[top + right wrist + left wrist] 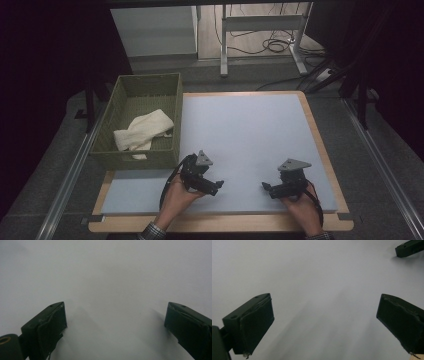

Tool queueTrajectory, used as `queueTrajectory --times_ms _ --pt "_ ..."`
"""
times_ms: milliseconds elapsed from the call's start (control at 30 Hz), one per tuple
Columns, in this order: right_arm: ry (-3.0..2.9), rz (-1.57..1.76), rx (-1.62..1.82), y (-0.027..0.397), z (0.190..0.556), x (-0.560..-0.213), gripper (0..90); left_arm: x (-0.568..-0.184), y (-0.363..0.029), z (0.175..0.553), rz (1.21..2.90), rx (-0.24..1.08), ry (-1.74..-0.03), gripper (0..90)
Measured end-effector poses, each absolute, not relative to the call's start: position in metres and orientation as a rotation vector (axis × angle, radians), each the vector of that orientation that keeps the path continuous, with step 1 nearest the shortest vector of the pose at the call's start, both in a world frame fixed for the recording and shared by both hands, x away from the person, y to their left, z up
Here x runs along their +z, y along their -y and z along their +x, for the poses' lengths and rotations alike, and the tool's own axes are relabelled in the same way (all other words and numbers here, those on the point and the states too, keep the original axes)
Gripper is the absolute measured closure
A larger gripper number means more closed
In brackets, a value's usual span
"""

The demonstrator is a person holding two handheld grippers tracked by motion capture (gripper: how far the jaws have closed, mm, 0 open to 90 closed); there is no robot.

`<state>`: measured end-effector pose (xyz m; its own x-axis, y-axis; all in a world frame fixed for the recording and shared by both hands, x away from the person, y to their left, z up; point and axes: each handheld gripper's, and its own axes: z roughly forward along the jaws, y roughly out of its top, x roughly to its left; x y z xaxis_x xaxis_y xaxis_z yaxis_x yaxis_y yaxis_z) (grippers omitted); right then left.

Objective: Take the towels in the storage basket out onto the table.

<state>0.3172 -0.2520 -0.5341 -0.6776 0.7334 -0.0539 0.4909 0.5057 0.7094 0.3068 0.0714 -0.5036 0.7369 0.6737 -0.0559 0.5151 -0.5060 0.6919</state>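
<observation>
While both grippers rest low at the near edge of the pale mat (250,135), nothing held in either. Left gripper (218,186) in the person's left hand (176,196) — jaws spread wide, empty, pointing toward the right one. Right gripper (266,187) in the right hand (302,207) — jaws wide apart too, empty, pointing back at the left. Well apart from each other, bare mat between. Nearest thing: white towel (142,131), crumpled inside the green woven basket (117,97) just off the mat's left edge, beyond the left gripper, untouched.
</observation>
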Motion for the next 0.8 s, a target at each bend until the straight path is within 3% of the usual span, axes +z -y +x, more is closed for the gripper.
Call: queueTrajectory --times_ms 800 --pt "-2.407 1.014 0.968 0.252 0.317 -0.534 4.3 -0.457 -0.053 0.336 2.25 0.226 -0.838 1.3"
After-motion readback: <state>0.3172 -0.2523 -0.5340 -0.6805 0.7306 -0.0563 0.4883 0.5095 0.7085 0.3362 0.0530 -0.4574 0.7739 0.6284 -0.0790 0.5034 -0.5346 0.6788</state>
